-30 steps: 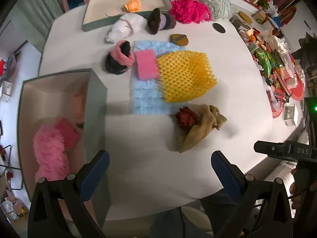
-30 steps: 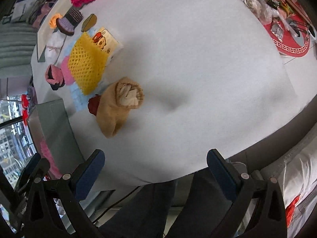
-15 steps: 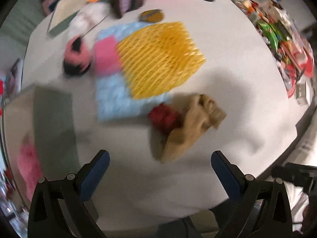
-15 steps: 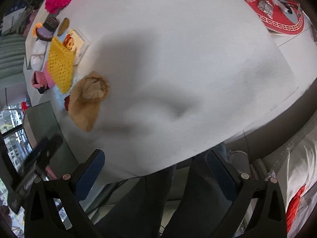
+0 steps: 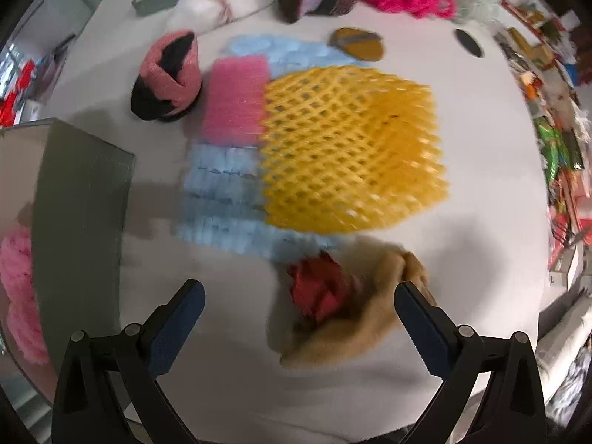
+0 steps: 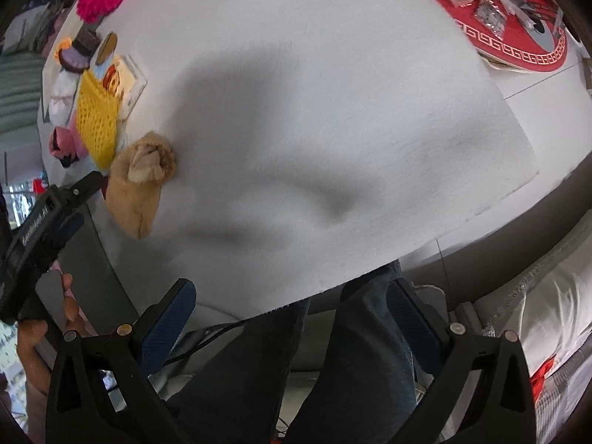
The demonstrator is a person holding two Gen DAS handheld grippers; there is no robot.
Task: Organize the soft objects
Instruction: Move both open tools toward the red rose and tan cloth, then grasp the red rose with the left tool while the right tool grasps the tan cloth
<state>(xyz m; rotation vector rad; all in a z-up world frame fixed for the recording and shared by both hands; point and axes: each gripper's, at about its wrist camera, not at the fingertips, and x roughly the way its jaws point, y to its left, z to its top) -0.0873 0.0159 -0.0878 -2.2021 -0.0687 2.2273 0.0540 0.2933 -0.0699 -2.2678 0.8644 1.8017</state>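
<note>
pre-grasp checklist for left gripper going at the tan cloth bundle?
1. Left gripper open: ok, fingers wide apart, nothing between them.
2. Tan cloth inside the opening: not ok, it sits off-centre with its edge at the right-side finger.
3. Red item separate from the cloth: not ok, it is nested in the folds.
4. Bin reachable: ok, it stands beside the gripper, with a pink fluffy item inside.
5. Right gripper out of the way: ok, open, off the table edge.
6. Image sharpness: not ok, motion blur.

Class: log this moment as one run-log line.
left gripper: open, nearing tan cloth | right gripper: open, off table edge | red item: on cloth
</note>
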